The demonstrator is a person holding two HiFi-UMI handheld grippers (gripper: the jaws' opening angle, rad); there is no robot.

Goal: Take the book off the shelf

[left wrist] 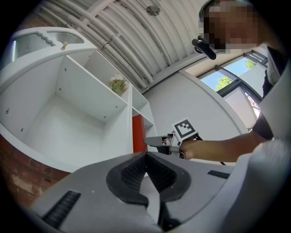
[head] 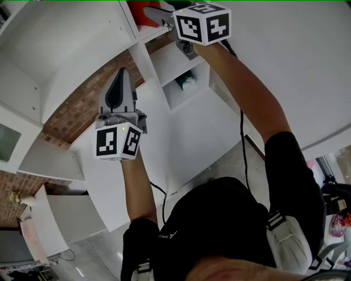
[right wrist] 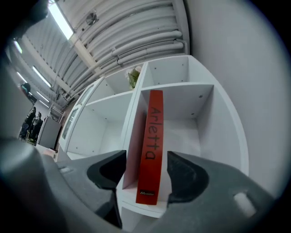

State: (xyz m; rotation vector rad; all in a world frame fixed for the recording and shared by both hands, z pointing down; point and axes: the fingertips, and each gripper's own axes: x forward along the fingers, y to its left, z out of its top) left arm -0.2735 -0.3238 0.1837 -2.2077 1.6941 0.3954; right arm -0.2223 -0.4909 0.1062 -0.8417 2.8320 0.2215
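A red book (right wrist: 152, 141) with "Arletta" on its spine stands upright against the left wall of a compartment of the white shelf unit (right wrist: 213, 132). My right gripper (right wrist: 144, 170) is open, one jaw on each side of the spine, and the pads stand clear of it. In the head view the right gripper (head: 159, 19) is raised to the red book (head: 140, 10) at the top. The left gripper view shows the same book (left wrist: 137, 134) with the right gripper (left wrist: 152, 141) at its edge. My left gripper (head: 120, 82) is shut and empty, held lower and left, away from the book.
The shelf unit (head: 181, 66) has several open compartments. A greenish plant-like thing (right wrist: 134, 76) sits in a neighbouring one (head: 185, 82). A brick wall (head: 77, 112) runs behind the shelf. A black cable (head: 241, 142) hangs along the right arm.
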